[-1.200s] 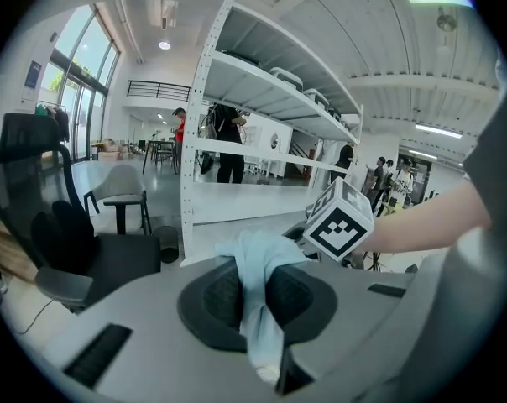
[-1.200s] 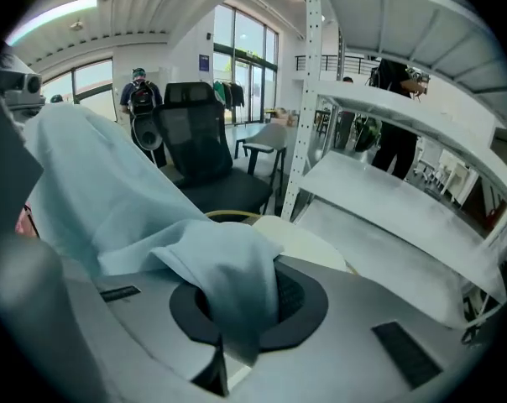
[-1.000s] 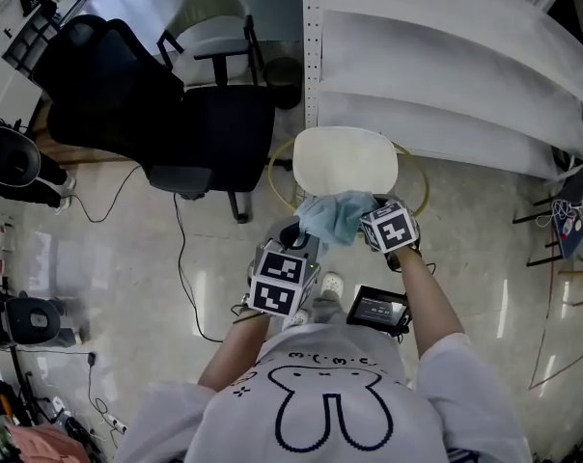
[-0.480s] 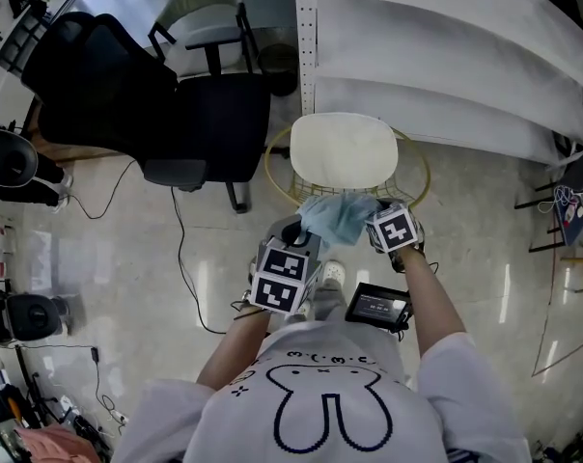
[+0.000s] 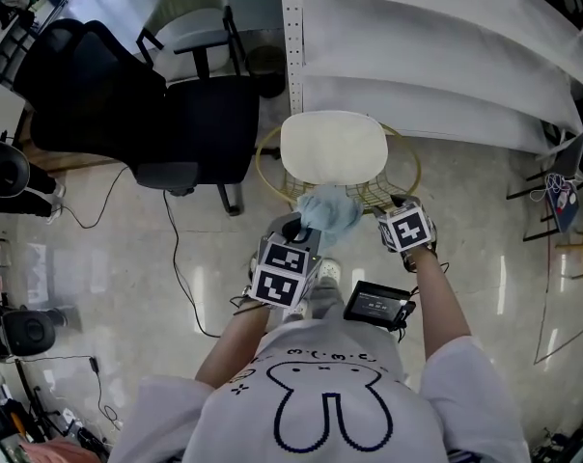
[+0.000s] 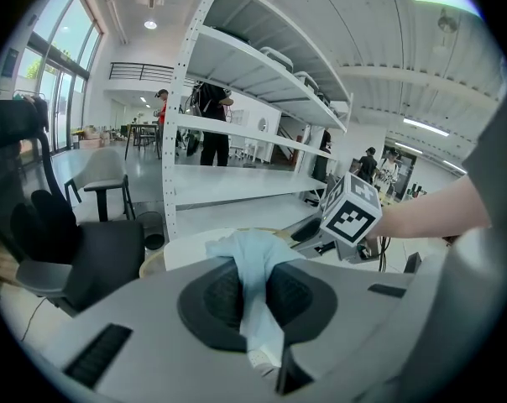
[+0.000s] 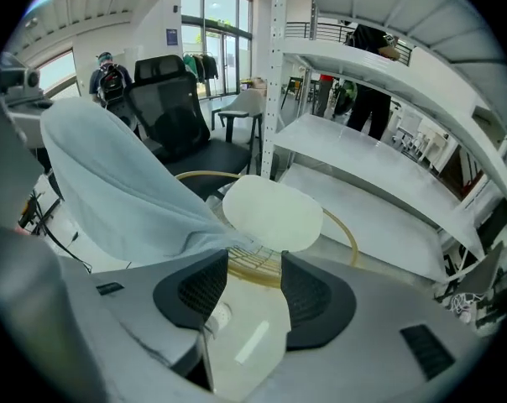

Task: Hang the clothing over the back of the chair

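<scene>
A light blue cloth (image 5: pixel 328 212) hangs bunched at the near edge of a chair with a round cream seat (image 5: pixel 333 148) and a gold wire back (image 5: pixel 388 189). My left gripper (image 5: pixel 301 228) is shut on the cloth (image 6: pixel 252 267), which is pinched between its pads and spills forward over the chair's edge. My right gripper (image 5: pixel 393 205) stands to the right of the cloth; its jaws are opening with nothing between them. In the right gripper view (image 7: pixel 253 263) the cloth (image 7: pixel 119 183) stretches off to the left, its edge beside the left pad (image 7: pixel 205 285), and the seat (image 7: pixel 273 214) lies ahead.
A black office chair (image 5: pixel 176 114) stands to the left of the cream chair, a grey chair (image 5: pixel 190 27) behind it. White shelving (image 5: pixel 436 56) runs along the far side and right. A black device (image 5: pixel 376 305) hangs at the person's waist. Cables cross the floor at left.
The right gripper has let go of the cloth, opened its jaws and moved right, away from it. The cloth now hangs from the left gripper alone.
</scene>
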Available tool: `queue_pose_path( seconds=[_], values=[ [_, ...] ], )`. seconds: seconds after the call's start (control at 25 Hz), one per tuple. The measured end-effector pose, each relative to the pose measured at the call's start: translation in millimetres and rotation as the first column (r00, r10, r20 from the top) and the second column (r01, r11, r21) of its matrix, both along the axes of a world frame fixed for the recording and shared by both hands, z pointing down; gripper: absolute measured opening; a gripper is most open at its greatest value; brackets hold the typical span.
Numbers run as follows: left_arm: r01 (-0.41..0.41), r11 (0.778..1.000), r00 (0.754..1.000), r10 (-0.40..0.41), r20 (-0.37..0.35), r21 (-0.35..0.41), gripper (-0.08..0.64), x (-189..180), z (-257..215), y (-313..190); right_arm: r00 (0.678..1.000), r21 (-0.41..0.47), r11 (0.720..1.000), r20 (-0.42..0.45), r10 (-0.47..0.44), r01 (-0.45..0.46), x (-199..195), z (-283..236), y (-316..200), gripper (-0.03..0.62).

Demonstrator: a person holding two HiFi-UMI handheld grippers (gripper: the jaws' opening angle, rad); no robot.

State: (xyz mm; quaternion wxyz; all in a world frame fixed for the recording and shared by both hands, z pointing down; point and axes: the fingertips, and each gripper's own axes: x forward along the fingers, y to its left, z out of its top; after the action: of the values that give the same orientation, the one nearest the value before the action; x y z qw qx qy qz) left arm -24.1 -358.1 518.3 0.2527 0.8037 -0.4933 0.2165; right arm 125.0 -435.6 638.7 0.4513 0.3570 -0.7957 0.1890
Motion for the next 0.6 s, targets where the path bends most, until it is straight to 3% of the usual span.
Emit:
queue_pose_path(
  seconds=[0.4,0.6],
  values=[
    [-0.036,0.993,0.999,0.037,0.006,-0.110,0.037,17.8,49.3,16.9,0.986,0.093,0.993,0.154,0.060,-0.075,-18.2,-52.1,34.5,0.181],
    [-0.049,0.979,0.999,0.050,0.002,-0.200,0.037,25.9,80.1,36.7,0.973,0.119,0.987,0.219,0.080,-0.108,-25.0,-68.0,51.3,0.181]
  ],
)
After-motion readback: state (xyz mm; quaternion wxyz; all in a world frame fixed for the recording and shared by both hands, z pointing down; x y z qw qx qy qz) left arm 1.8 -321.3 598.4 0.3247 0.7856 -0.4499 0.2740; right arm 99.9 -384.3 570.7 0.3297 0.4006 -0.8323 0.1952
